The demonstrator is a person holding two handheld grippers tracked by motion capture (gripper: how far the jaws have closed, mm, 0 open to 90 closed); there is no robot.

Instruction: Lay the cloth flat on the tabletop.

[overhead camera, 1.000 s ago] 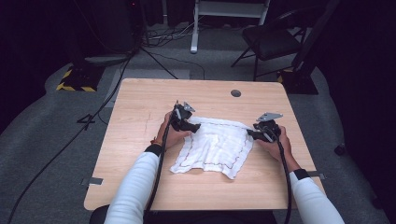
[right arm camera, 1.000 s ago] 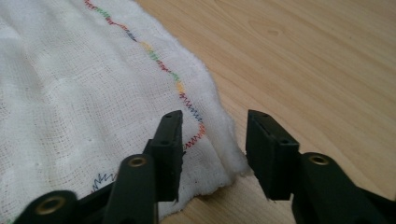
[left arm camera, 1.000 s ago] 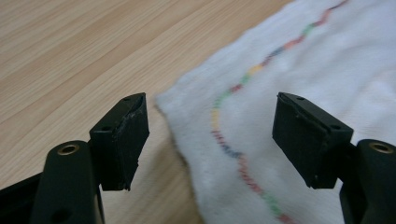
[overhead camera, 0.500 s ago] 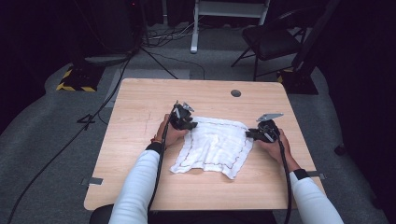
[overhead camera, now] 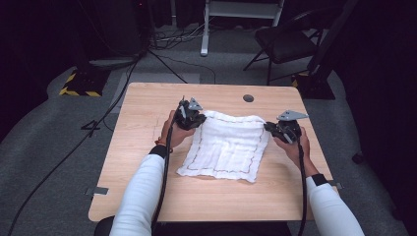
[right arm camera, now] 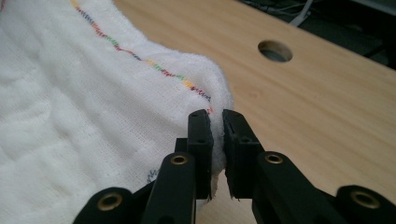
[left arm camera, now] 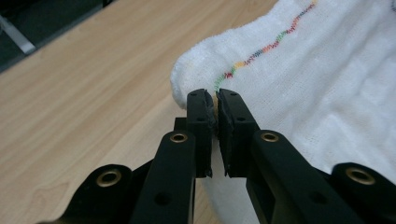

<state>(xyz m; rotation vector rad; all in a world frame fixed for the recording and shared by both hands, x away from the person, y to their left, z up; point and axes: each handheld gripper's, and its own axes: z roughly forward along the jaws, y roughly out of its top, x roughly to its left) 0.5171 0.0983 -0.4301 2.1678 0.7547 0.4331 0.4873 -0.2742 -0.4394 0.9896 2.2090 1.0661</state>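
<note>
A: Where does the cloth [overhead camera: 227, 146] lie?
B: Flat on the wooden table [overhead camera: 147, 105]; white, nubbly weave, rainbow-stitched border. My left gripper [left arm camera: 215, 108] and right gripper [right arm camera: 216, 122] each pinch a far corner.

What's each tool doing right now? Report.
Left tool: closed on the white cloth, at a far corner.
Right tool: closed on the cloth's other far corner.
</note>
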